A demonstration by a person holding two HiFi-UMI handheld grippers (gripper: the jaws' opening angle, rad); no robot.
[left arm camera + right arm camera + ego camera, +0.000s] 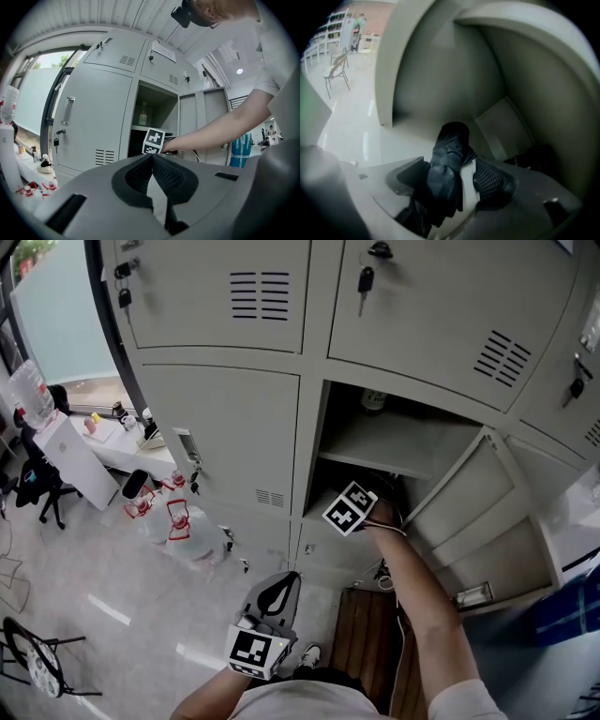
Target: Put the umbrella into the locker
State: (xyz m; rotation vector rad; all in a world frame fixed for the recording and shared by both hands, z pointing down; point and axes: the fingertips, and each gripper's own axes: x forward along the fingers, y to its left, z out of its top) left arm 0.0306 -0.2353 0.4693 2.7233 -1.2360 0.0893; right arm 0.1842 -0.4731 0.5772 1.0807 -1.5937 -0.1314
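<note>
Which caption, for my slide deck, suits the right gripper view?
Right tool inside the grey locker, a folded black umbrella between its parted jaws.

No words or numbers can be read anywhere here. A white paper sheet [163, 50] is stuck on an upper door of the tall grey metal locker [98, 117], but its print is too small to make out. A small bottle with a pale label [143, 114] stands on the shelf inside the open part of the locker, and that label is too blurry to read as well.
</note>
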